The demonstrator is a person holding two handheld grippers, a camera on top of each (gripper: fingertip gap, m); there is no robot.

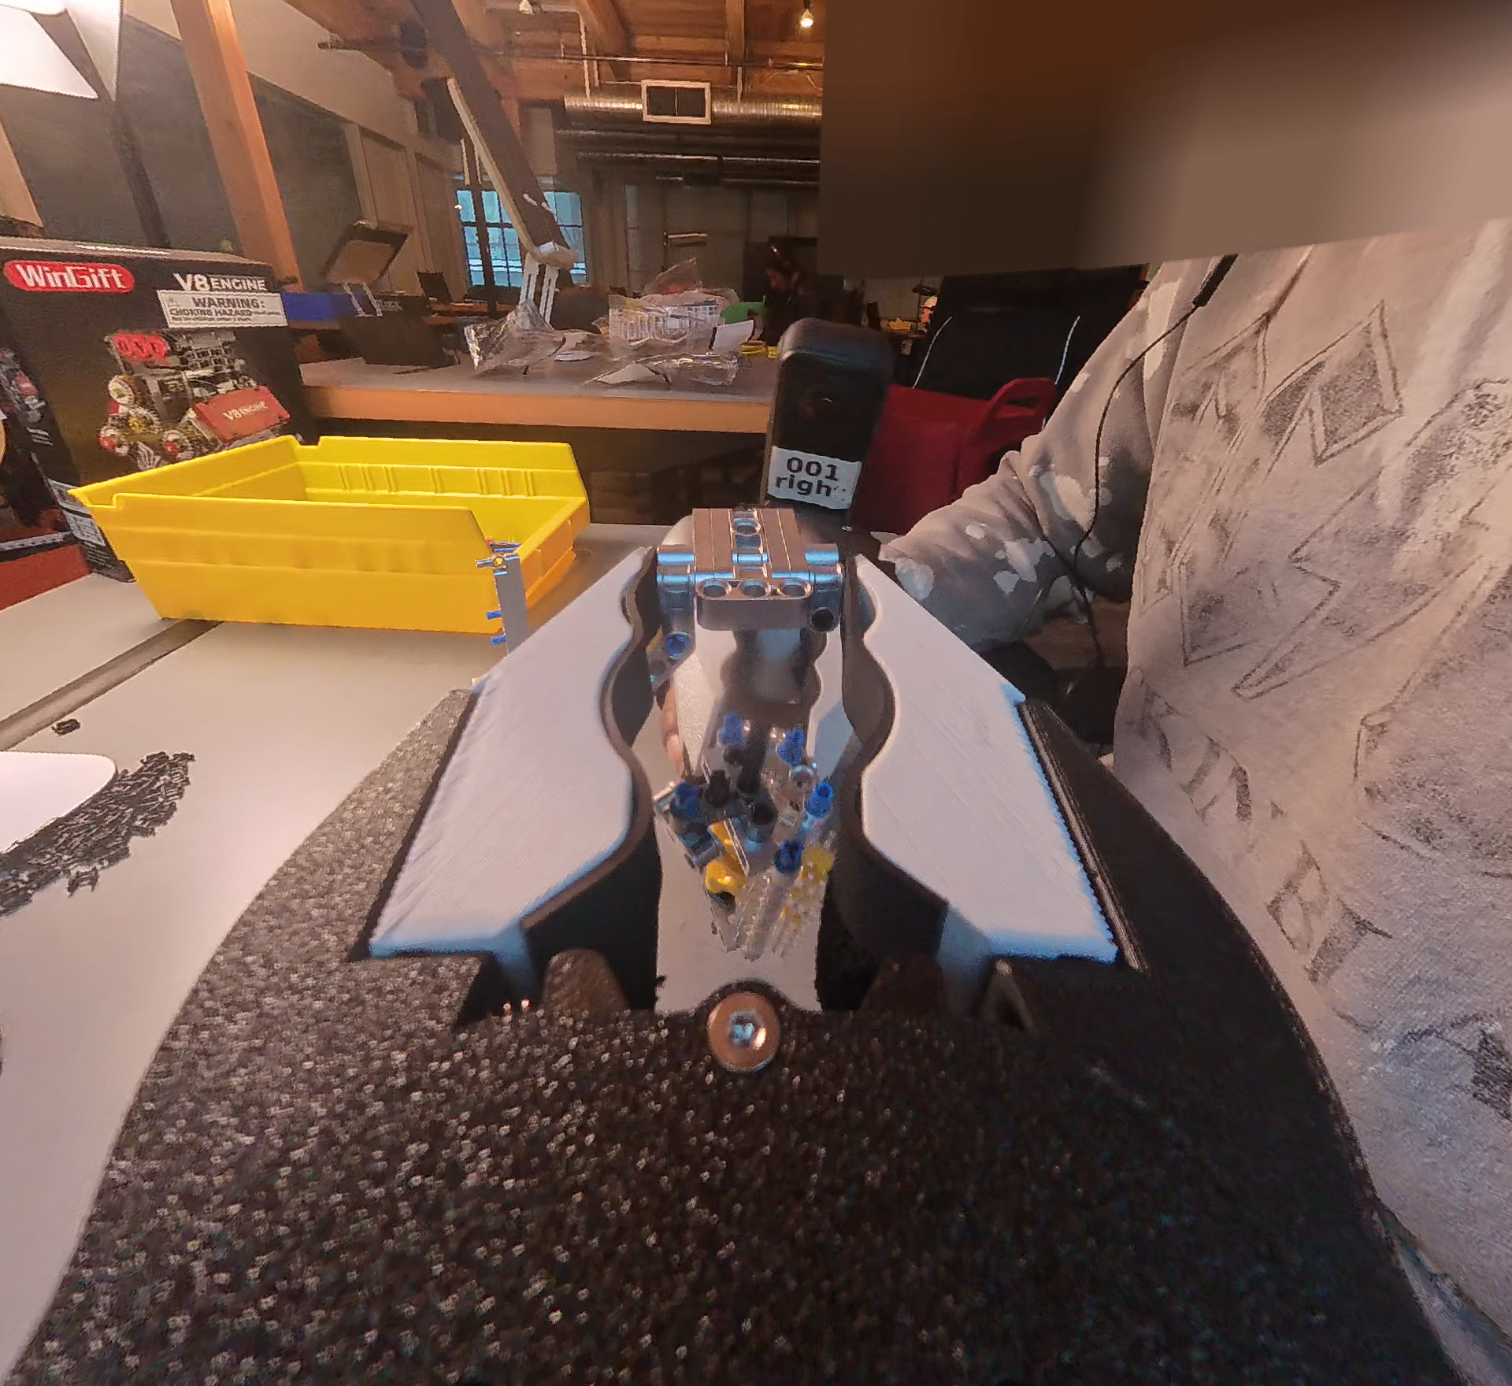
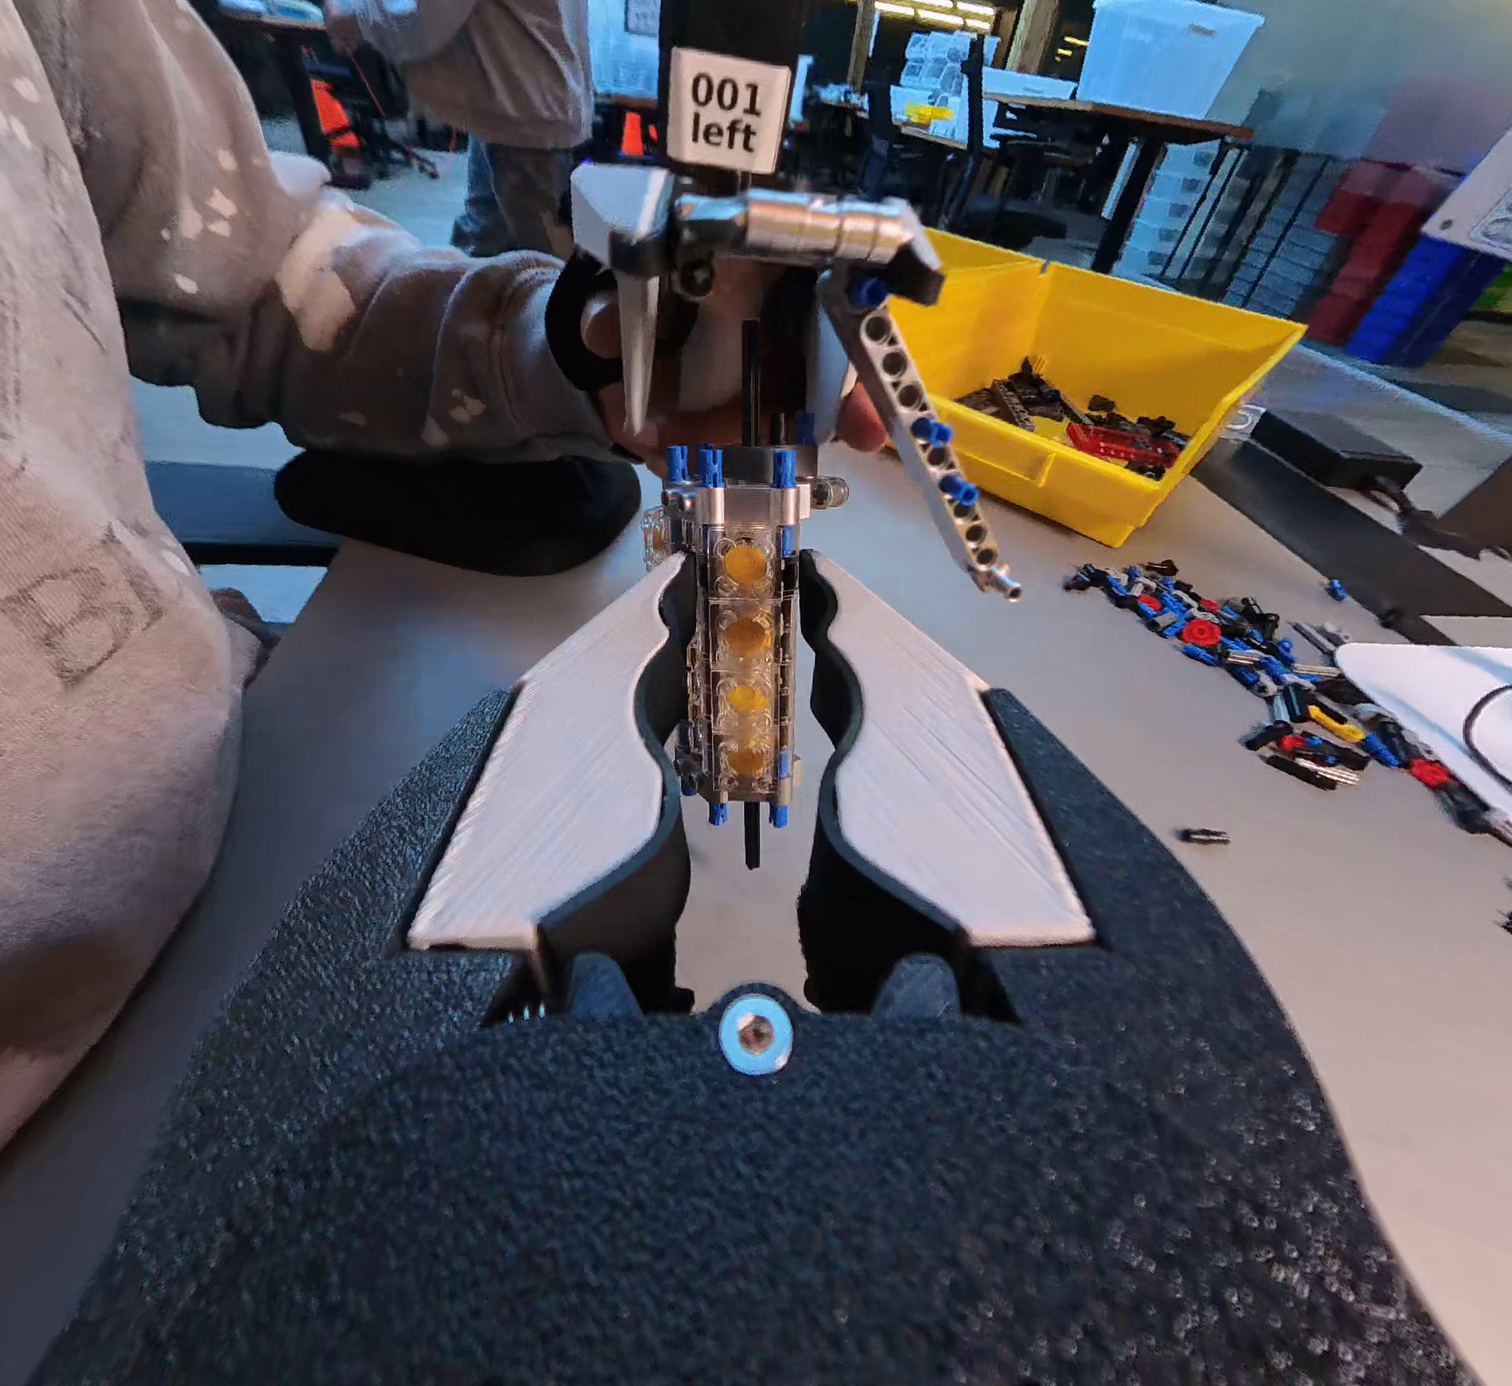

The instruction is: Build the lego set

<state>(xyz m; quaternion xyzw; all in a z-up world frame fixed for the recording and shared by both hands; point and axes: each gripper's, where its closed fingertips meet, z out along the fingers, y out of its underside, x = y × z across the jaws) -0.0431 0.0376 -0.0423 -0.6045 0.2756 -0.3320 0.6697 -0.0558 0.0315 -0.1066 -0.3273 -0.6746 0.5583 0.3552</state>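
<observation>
Two grippers face each other over a pale grey table in an open workshop with timber beams. The left gripper pinches the silver-grey ribbed end block of a plastic brick engine model; the right gripper is pressed onto its clear cylinder bank with yellow pistons. A yellow plastic bin stands near, scattered small brick parts lie beside it. A printed product box stands behind the bin at the table's far edge.
</observation>
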